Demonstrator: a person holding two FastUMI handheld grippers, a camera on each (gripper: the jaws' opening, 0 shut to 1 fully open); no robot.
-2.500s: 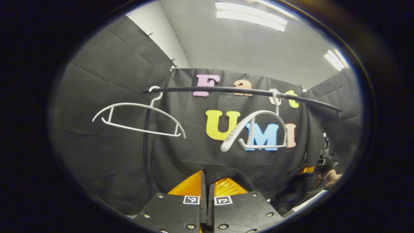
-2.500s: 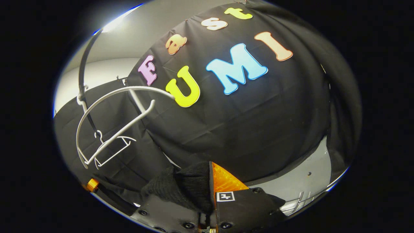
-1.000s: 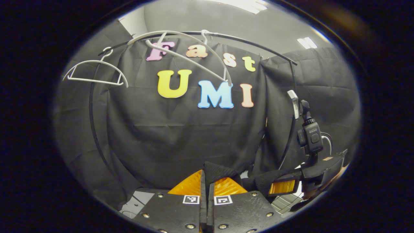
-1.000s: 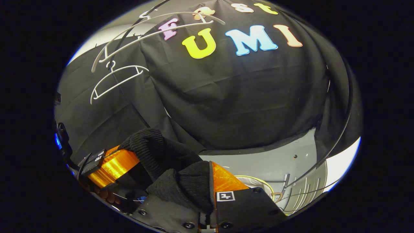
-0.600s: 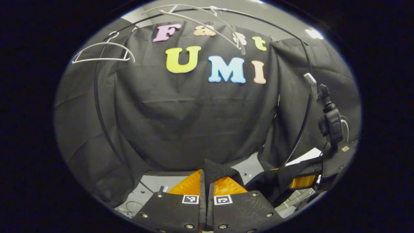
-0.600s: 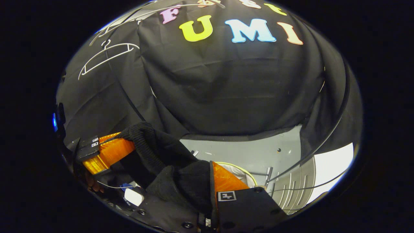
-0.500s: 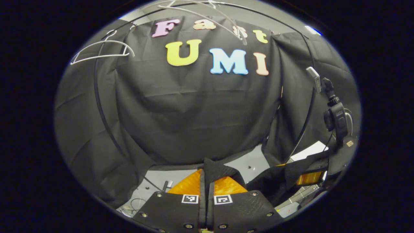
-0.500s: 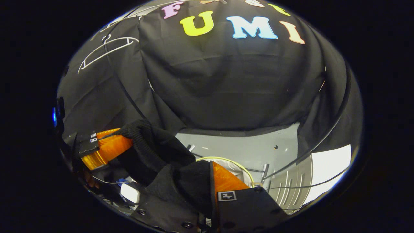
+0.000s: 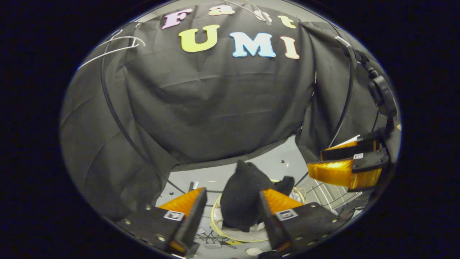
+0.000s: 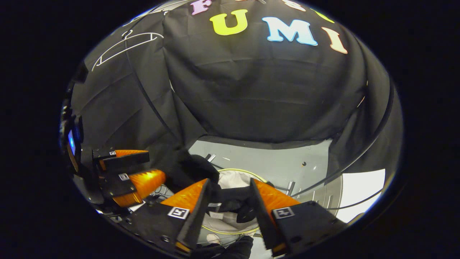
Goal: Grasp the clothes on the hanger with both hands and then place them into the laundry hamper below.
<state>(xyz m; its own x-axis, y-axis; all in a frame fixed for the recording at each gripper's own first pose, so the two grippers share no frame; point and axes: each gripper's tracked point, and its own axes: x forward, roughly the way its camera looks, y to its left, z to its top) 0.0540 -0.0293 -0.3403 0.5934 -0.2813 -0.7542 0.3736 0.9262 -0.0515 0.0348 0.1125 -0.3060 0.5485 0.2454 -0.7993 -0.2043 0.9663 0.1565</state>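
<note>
Both grippers (image 9: 230,201) (image 10: 227,196) released one garment (image 9: 240,196); two hangers (image 9: 111,48).

Each gripper is made of two flat black plates that end in ribbed, wedge-shaped fingers. On the left gripper (image 9: 230,201), each plate has a small square black-and-white marker near the finger and round silver screws along its edges. The right gripper (image 10: 227,196) looks the same, with a square marker on each plate and a few screws. In the left gripper view, the right gripper (image 9: 325,172) at the right edge carries a small black camera on a stalk above it, with thin black cables beside it.
</note>
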